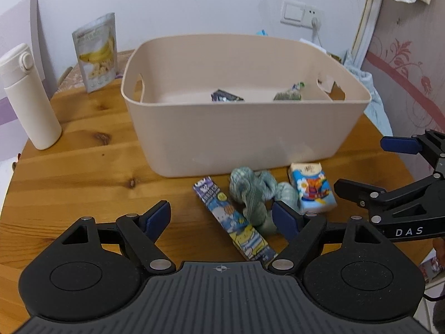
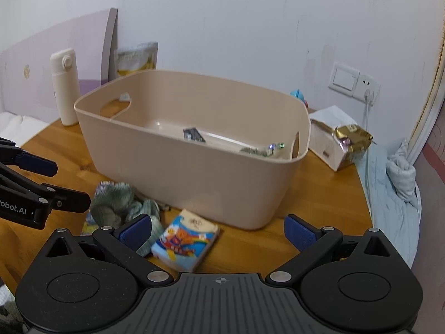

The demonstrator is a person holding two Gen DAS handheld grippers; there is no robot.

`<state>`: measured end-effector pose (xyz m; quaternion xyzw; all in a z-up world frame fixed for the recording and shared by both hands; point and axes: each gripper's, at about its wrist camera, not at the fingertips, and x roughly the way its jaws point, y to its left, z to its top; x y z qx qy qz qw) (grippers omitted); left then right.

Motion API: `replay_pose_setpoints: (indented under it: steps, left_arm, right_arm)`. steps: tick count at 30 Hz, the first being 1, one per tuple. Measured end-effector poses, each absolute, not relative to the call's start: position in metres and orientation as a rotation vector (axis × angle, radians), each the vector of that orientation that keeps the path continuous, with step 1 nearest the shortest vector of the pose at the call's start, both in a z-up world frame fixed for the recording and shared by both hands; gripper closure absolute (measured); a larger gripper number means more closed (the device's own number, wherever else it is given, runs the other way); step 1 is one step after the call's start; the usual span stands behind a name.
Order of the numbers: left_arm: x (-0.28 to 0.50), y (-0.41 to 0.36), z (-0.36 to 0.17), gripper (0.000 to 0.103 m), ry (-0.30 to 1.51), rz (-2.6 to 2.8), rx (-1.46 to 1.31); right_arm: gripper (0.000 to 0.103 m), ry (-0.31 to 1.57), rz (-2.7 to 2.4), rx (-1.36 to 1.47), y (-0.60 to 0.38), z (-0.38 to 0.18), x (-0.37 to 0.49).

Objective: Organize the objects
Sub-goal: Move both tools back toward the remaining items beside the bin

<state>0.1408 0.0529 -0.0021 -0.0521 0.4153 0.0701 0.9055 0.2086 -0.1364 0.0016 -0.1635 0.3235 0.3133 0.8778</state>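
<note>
Table: your round wooden table (image 1: 83, 164) carries everything here.
Bin: the beige bin (image 1: 239, 128) sits mid-table, and two small packets lie on its floor, a dark one (image 1: 226, 96) and a greenish one (image 1: 287, 94).
Bottle: a white flask (image 1: 27, 97) stands upright, left of the bin and well apart from it.
Banana pouch: the snack pouch (image 1: 96, 53) stands upright behind the bin's left corner.
Left gripper: your left gripper (image 1: 222, 217) hangs over the table with its jaws wide apart and nothing between them; its right blue pad (image 1: 285, 218) is just beside the cloth.
Right gripper: your right gripper (image 2: 218, 231) is likewise spread wide and holds nothing, with the tissue pack lying between its fingers.
Candy strip: the long cartoon-printed pack (image 1: 236, 222) lies flat on the table in front of the bin.
Cloth: the crumpled green cloth (image 1: 256, 194) lies between the strip and the tissue pack, touching both.
Tissue pack: the small colourful pack (image 2: 185, 240) lies on the table near the bin's front wall.
</note>
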Motion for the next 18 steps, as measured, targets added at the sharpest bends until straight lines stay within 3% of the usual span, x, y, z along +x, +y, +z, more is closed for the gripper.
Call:
replay_pose_setpoints:
  steps: [18]
  left_arm:
    - [0.154,0.045,-0.037,0.021,0.959,0.106,-0.137]
  right_arm:
    - [0.000,0.782,0.640,-0.372,-0.131,-0.039,0.210]
